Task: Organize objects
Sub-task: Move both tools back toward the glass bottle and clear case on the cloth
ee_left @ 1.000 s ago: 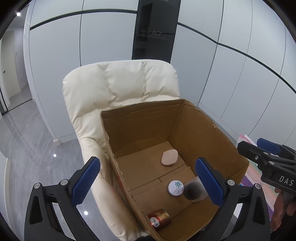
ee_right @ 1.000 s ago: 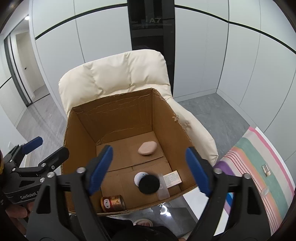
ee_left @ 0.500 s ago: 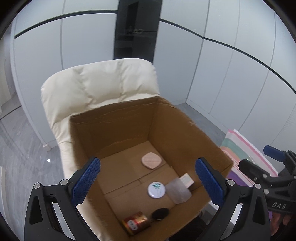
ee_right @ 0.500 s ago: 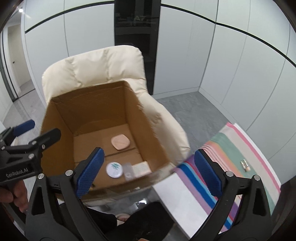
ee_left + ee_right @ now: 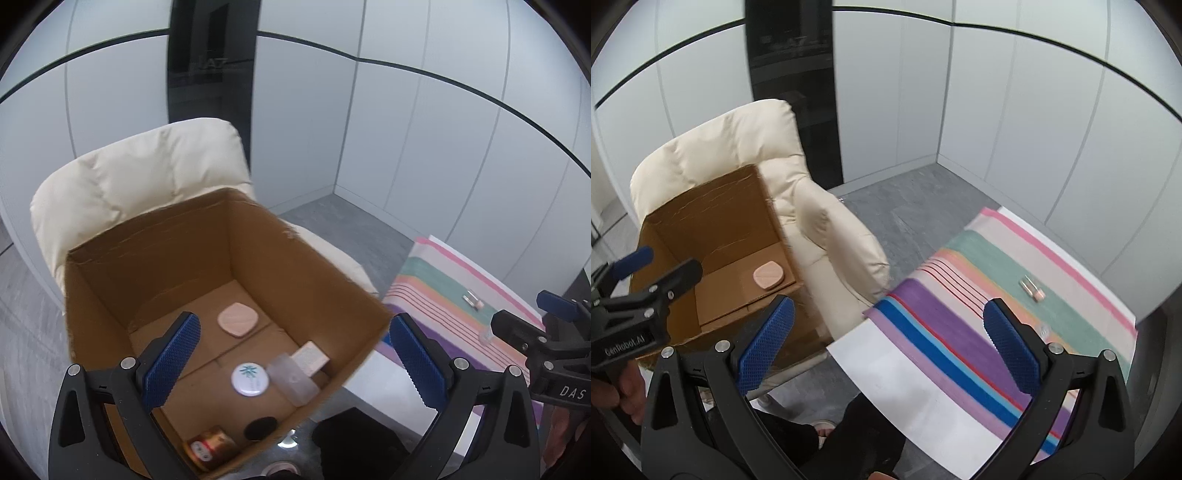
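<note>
Pale wall panels behind a cream armchair (image 5: 140, 177) bearing an open cardboard box (image 5: 303, 269). Inside: pink pad (image 5: 238, 319), white round tin (image 5: 249, 379), clear bottle (image 5: 291, 378), black cap (image 5: 260, 427), gold can (image 5: 210, 446). Left gripper (image 5: 293, 360) spread wide, empty, above the box. Right gripper (image 5: 884, 349) just opened fully, nothing between fingers, above striped cloth (image 5: 979, 332) on the surface; small vial (image 5: 1032, 288) lying farther along.

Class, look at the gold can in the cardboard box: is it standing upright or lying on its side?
On its side. The can lies on the box floor, its round end facing the camera.
</note>
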The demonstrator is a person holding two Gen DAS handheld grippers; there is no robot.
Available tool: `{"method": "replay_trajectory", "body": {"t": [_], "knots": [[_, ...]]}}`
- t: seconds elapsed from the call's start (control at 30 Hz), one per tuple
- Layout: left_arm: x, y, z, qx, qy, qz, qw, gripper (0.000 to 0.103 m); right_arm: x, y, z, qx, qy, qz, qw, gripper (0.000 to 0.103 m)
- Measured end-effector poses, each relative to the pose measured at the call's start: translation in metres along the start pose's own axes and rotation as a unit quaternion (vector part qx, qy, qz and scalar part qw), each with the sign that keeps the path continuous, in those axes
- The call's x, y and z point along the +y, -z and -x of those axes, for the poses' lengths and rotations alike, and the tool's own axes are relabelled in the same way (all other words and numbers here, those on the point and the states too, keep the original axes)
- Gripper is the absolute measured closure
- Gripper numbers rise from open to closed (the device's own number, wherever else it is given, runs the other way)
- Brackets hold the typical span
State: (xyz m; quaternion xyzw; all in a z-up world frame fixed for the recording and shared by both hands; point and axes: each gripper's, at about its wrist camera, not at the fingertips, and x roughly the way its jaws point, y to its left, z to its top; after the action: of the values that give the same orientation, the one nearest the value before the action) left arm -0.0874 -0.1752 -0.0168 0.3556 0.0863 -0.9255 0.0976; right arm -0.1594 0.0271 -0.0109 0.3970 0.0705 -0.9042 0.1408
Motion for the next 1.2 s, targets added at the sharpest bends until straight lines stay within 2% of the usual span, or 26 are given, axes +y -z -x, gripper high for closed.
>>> {"method": "replay_trajectory", "body": {"t": [0.5, 0.77, 0.97, 1.13, 1.2], "knots": [[-0.074, 0.002, -0.009, 0.0, 0.046, -0.052, 0.9976, 0.0, -0.066, 0.021, 0.017, 0.002, 0.047, -0.044, 0.998, 0.0], [-0.114, 0.005, -0.011, 0.005, 0.072, -0.082, 0.994, 0.0, -0.101, 0.034, 0.027, 0.002, 0.064, -0.075, 0.995, 0.0], [-0.142, 0.009, -0.011, 0.002, 0.077, -0.119, 0.9899, 0.0, -0.124, 0.044, 0.034, 0.002, 0.077, -0.097, 0.992, 0.0], [-0.163, 0.01, -0.018, 0.023, 0.106, -0.121, 0.9867, 0.0, -0.144, 0.049, 0.035, 0.002, 0.097, -0.111, 0.989, 0.0], [-0.173, 0.013, -0.022, 0.02, 0.098, -0.132, 0.9863, 0.0, -0.154, 0.05, 0.032, 0.002, 0.1, -0.121, 0.988, 0.0]]}}
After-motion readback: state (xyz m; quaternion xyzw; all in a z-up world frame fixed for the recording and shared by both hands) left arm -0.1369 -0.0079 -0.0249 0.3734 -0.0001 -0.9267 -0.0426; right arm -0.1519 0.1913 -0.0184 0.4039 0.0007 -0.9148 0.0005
